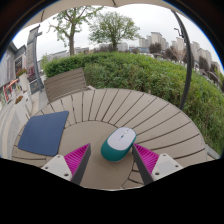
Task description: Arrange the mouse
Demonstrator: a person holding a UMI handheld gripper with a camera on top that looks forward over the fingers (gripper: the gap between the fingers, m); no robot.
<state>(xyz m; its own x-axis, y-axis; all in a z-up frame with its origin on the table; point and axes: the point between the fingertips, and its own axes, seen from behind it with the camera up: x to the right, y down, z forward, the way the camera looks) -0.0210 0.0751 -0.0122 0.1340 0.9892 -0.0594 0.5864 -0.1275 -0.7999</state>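
A teal and white computer mouse (119,143) lies on a round wooden slatted table (150,115). My gripper (108,160) hangs just above the table, open. The mouse sits between the tips of the two fingers and slightly ahead of them, with a gap on either side. The pink pads (76,157) on the fingers' inner faces touch nothing. A dark blue mouse mat (43,132) lies flat on the table, to the left of the mouse and beyond the left finger.
A wooden chair (65,82) stands behind the table at the left. A green hedge (150,70) runs past the table's far edge, with trees and buildings further back. The table's rim curves round at the right.
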